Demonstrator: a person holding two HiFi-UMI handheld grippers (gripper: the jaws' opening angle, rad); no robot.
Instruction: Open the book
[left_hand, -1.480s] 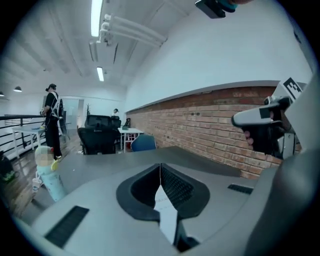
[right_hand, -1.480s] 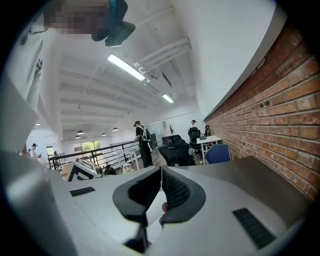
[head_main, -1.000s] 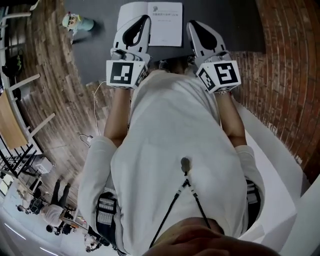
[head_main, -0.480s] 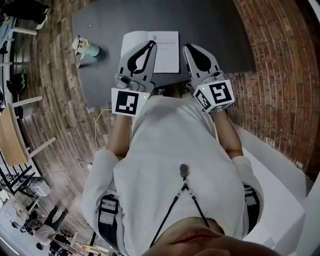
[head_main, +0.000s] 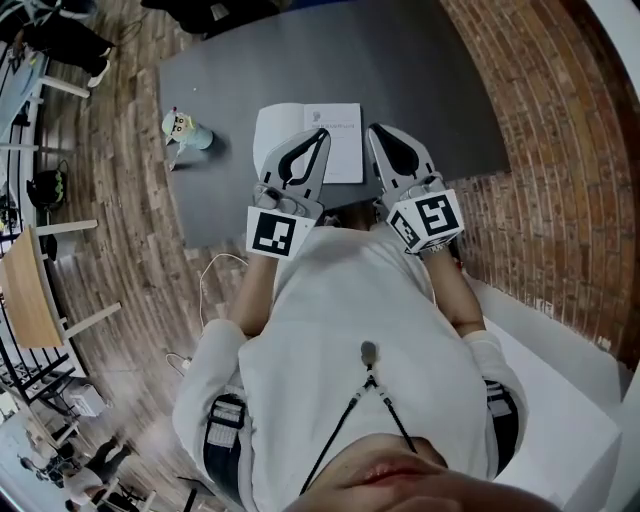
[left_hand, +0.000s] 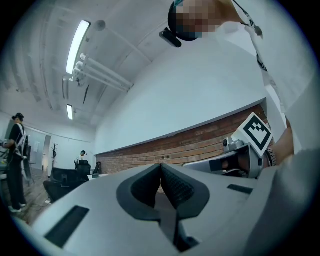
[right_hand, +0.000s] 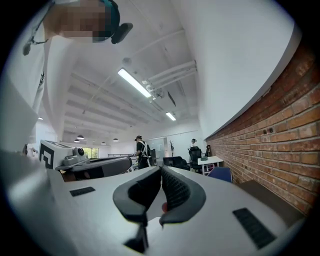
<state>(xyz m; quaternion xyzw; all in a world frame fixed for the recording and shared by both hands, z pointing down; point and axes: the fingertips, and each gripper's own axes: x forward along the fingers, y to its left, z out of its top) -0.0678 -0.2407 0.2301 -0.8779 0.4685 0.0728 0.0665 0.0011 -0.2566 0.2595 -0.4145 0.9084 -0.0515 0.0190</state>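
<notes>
Closest to you, at chest level, both tongs are clenched on nothing: left tongs (head_main: 320, 134) at eleven o'clock, right tongs (head_main: 377, 131) at one o'clock, and each one's own view shows its pads pressed together. Past their tips, at twelve o'clock, the book (head_main: 343, 130) lies flat on the dark worktop (head_main: 430, 90), white sheets up, seemingly parted at a centre fold. Expect light, floppy paper that slides; pinch a free outer edge at three o'clock, not the fold. A small toy figure (head_main: 181, 128) stands well apart, at the book's nine o'clock
</notes>
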